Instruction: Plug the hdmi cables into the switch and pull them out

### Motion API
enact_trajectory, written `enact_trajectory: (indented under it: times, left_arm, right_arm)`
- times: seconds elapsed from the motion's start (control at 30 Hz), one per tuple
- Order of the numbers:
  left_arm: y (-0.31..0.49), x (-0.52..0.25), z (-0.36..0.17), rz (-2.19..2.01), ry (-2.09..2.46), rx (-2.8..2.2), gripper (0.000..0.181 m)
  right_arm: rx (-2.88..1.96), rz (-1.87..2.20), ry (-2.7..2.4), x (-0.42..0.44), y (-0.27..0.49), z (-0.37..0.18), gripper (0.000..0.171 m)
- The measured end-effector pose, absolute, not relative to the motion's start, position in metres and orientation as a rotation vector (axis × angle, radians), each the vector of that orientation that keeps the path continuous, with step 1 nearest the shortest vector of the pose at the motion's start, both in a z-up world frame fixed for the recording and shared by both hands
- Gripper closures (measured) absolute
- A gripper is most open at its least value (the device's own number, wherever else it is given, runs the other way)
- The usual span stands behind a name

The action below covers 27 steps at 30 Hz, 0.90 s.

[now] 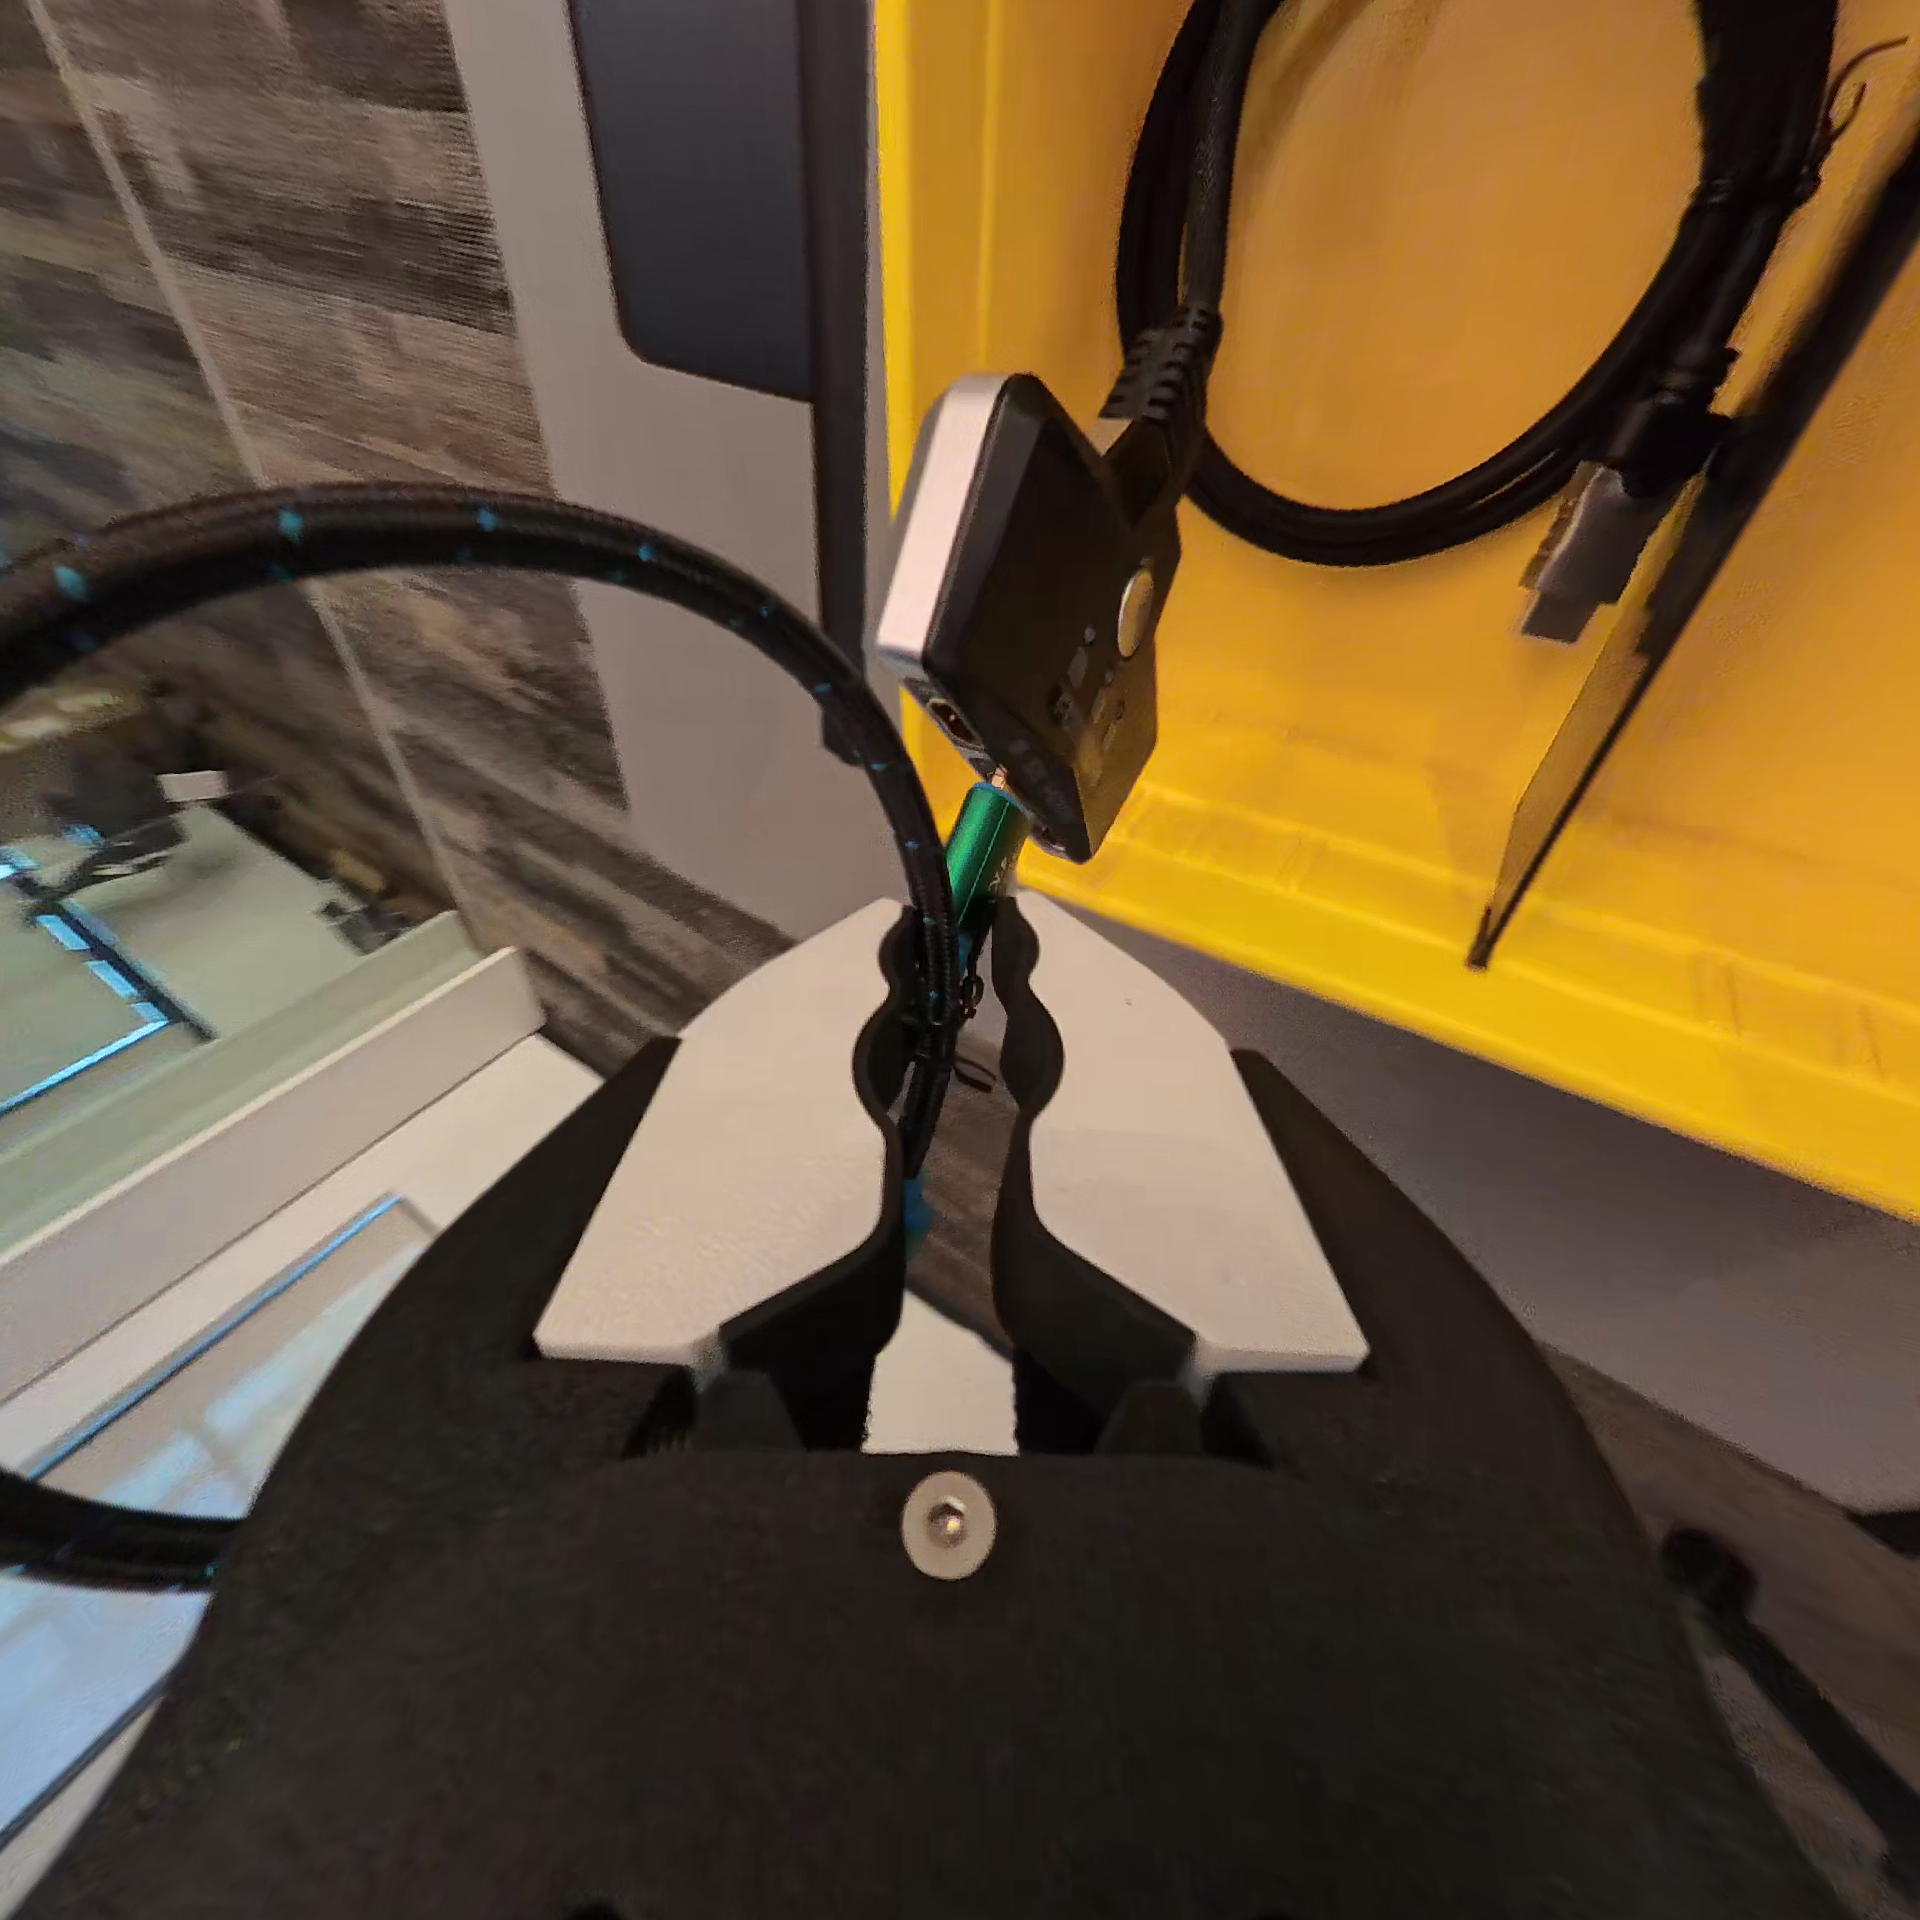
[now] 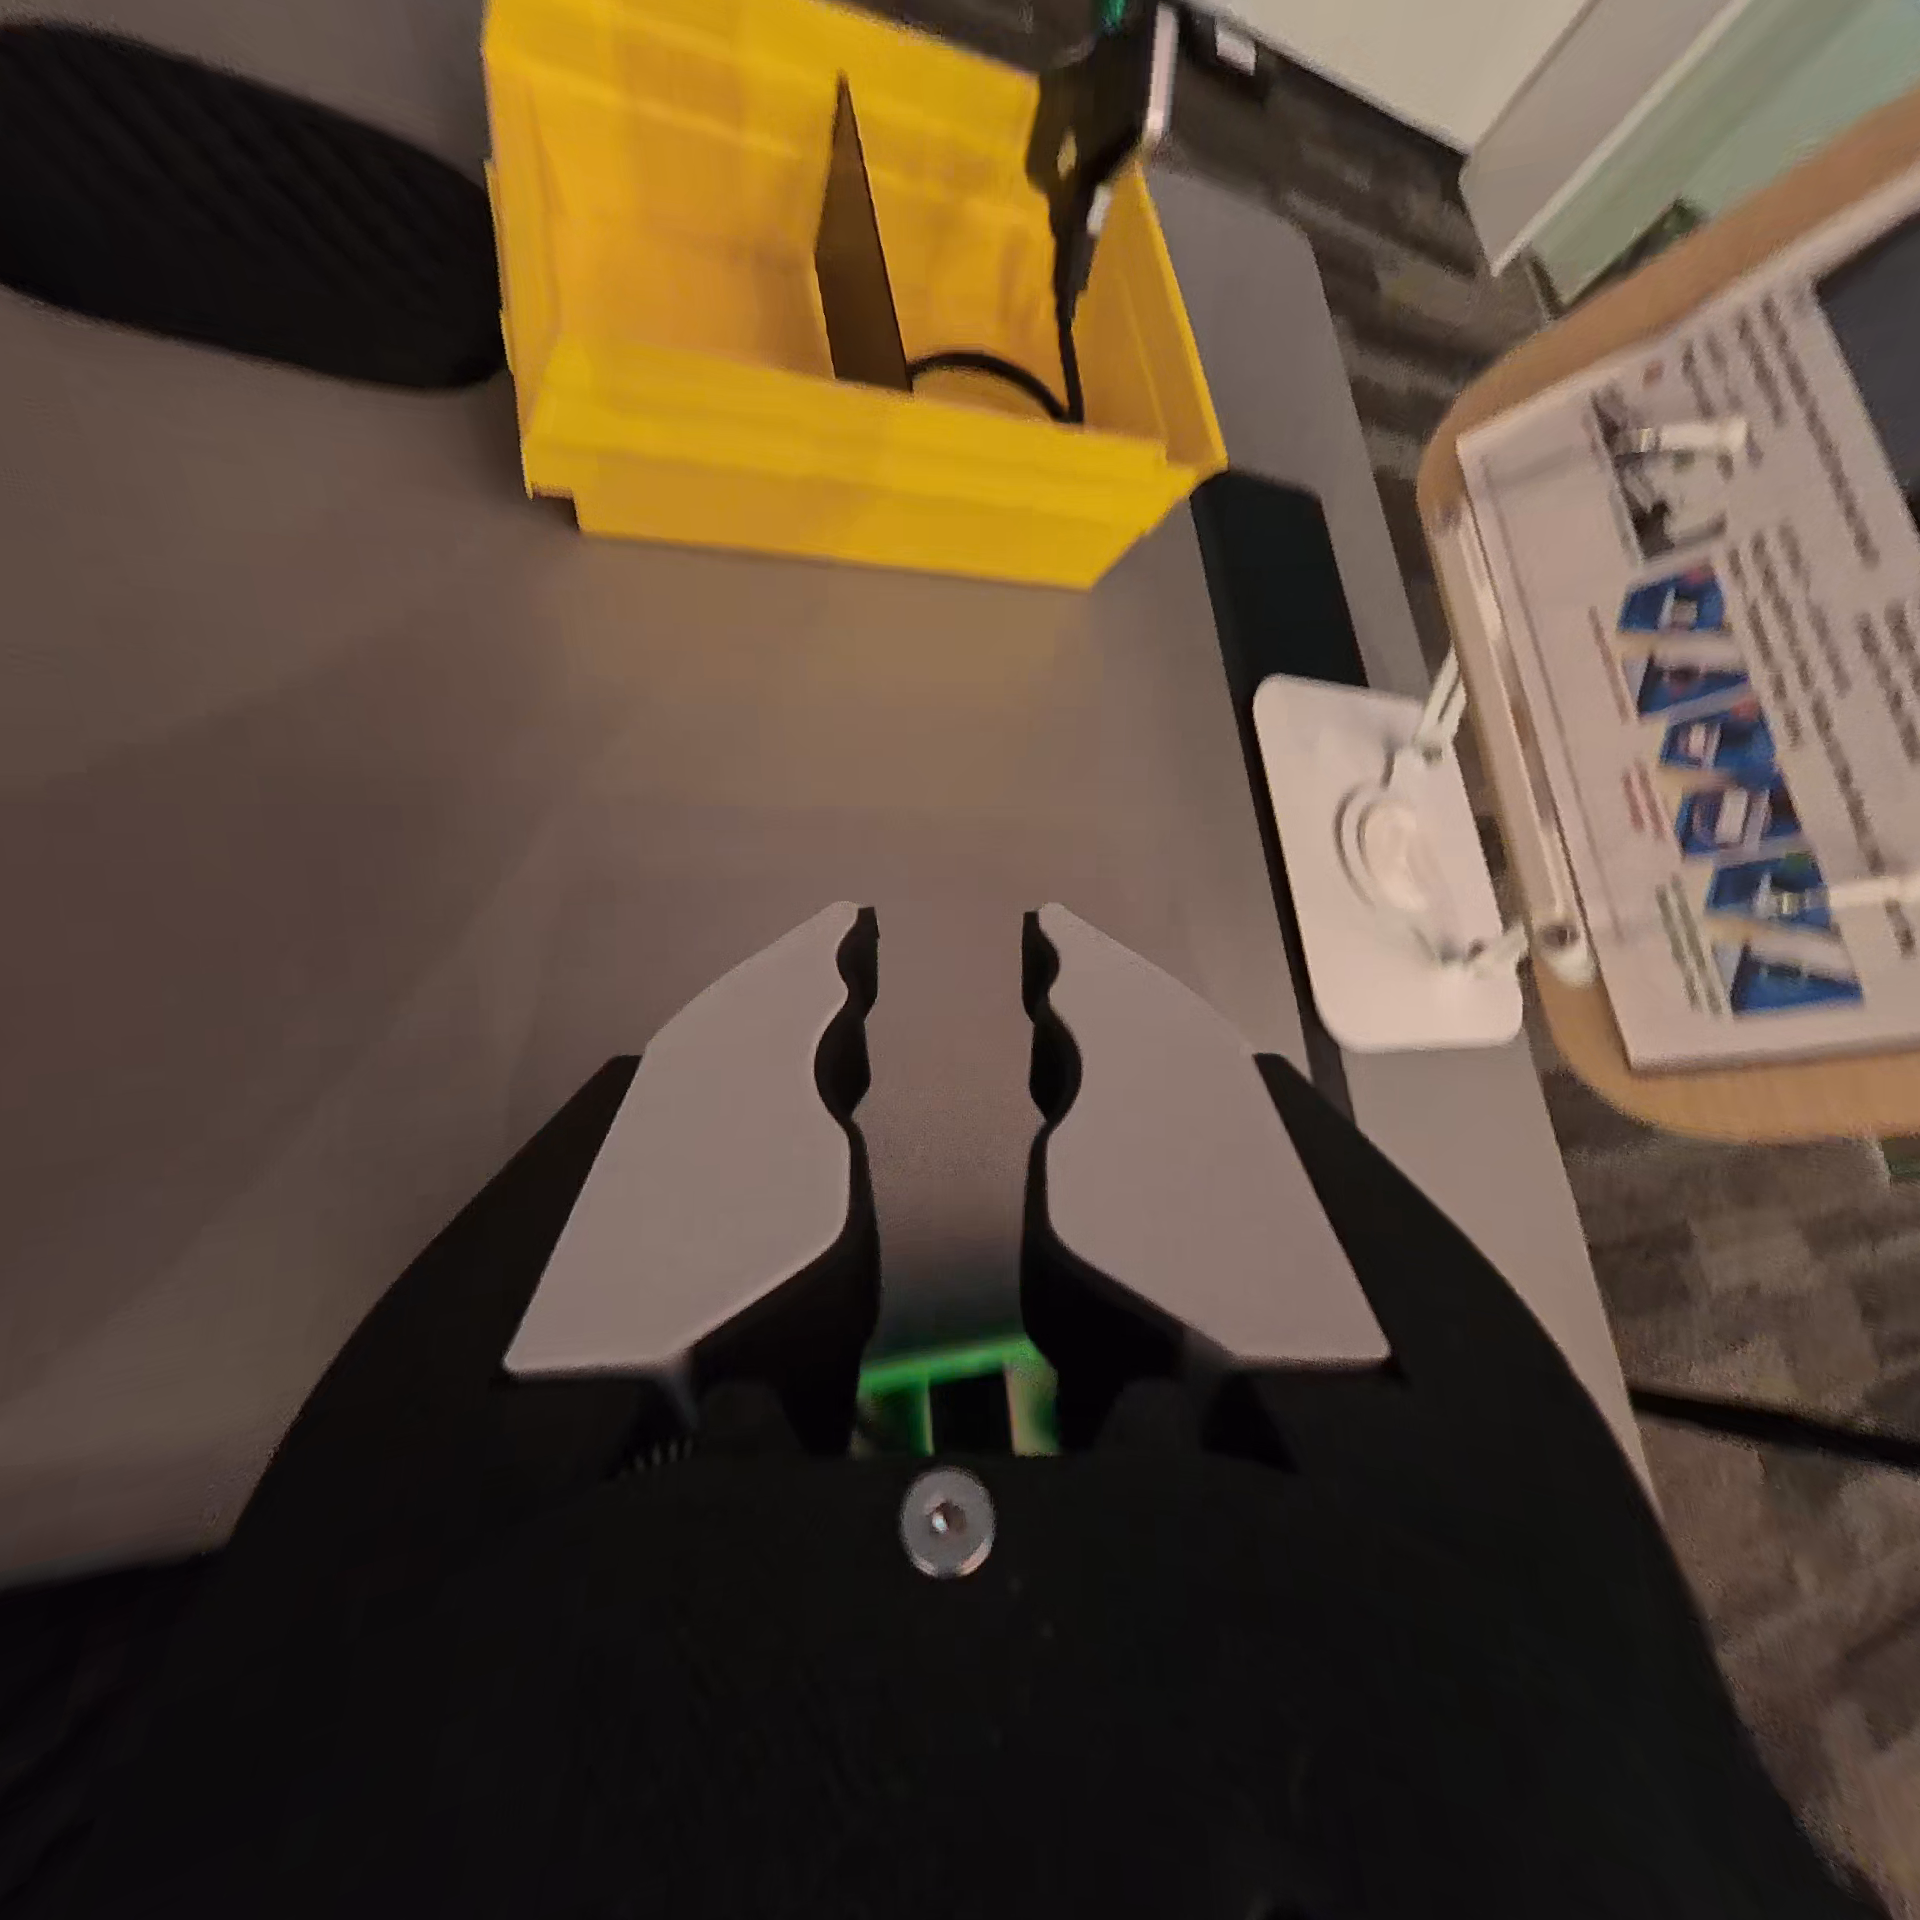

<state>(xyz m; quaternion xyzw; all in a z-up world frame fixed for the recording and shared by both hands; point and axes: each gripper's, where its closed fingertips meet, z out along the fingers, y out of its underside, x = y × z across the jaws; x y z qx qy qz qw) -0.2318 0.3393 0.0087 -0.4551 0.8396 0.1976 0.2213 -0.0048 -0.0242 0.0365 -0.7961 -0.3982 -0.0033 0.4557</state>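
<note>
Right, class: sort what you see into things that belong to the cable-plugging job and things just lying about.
Belongs to the job:
- switch
- green plug, held in the left gripper
- braided cable
- black cable in the switch's far end
- right gripper, open and empty

Just lying about:
- yellow bin
- white stand
- printed sheet

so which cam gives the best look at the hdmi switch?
Left wrist view. The switch sits close and sharp ahead of the left tool, ports and button visible, green plug at its lower end. Right wrist view only catches it small, blurred and cropped at the top edge, above the yellow bin.
</note>
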Motion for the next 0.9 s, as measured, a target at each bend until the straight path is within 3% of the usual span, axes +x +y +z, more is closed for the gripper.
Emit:
enact_trajectory:
  times: [0.17,0.33,0.4,0.53,0.6,0.7,0.9]
  left_arm:
    - [0.307,-0.232,0.064,0.714,2.309,-1.128,0.168]
    - [0.274,-0.229,0.11,0.804,2.294,-1.059,0.168]
    - [0.263,-0.229,0.123,0.823,2.287,-1.06,0.168]
    - [0.248,-0.228,0.141,0.861,2.263,-1.032,0.168]
    - [0.242,-0.228,0.148,0.879,2.255,-1.02,0.168]
    - [0.23,-0.224,0.159,0.88,2.25,-0.989,0.168]
    - [0.208,-0.217,0.191,0.873,2.202,-0.926,0.168]
  right_arm:
    - [-1.801,0.076,-0.898,-0.064,0.044,0.059,0.142]
    - [-1.607,0.187,-0.748,-0.132,0.135,0.096,0.109]
    - [-1.566,0.221,-0.686,-0.153,0.168,0.107,0.106]
    - [-1.523,0.322,-0.64,-0.187,0.201,0.12,0.107]
    - [-1.504,0.314,-0.637,-0.193,0.207,0.124,0.116]
    - [-1.459,0.296,-0.634,-0.199,0.208,0.135,0.128]
    - [-1.389,0.258,-0.615,-0.194,0.192,0.162,0.132]
